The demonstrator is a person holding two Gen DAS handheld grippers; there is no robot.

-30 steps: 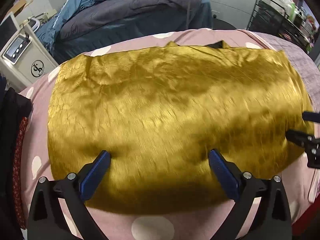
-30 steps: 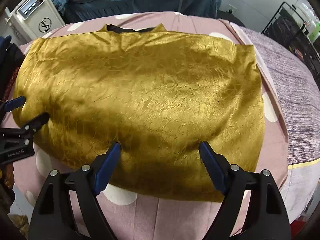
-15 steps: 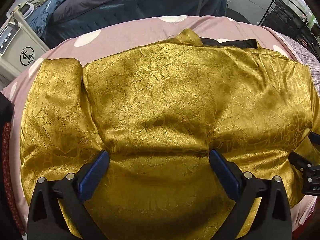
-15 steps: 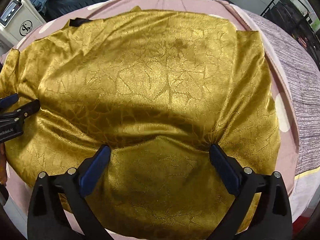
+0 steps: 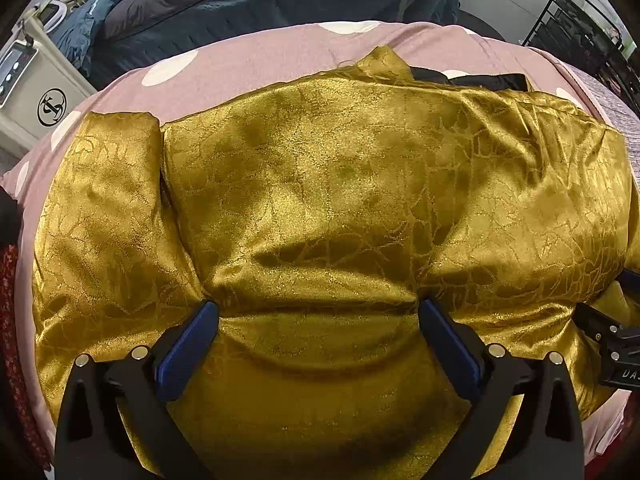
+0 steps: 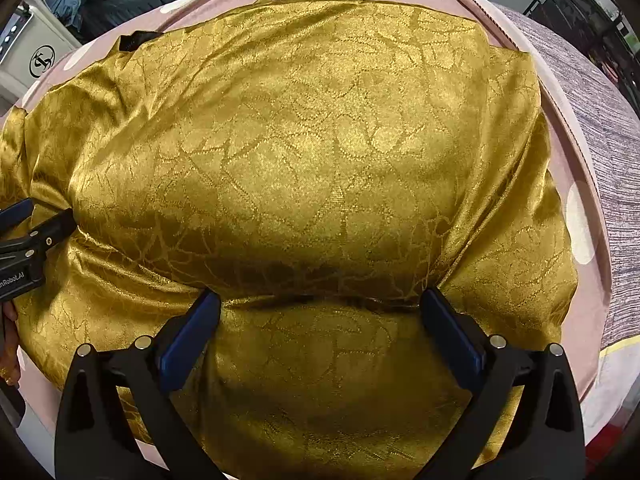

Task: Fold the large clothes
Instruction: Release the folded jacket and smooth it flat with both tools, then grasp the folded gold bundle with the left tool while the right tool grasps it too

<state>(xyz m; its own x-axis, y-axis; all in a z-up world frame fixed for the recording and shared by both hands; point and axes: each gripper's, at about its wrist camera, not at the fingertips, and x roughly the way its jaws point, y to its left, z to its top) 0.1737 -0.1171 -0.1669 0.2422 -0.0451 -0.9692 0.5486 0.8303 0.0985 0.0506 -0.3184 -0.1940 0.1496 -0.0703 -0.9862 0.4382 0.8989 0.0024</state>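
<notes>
Gold cloth (image 5: 332, 200) lies spread on the pink spotted bed (image 5: 248, 64), with a folded flap on its left side. Left gripper (image 5: 319, 312) has its jaws wide, blue tips pressed into a ridge of the cloth. Right gripper (image 6: 320, 300) has wide jaws too, pushed against a bunched fold. A black rack (image 6: 592, 4) stands far right

Gold crackle-patterned garment (image 5: 340, 184), pink white-dotted bedsheet (image 5: 256, 64)
</notes>
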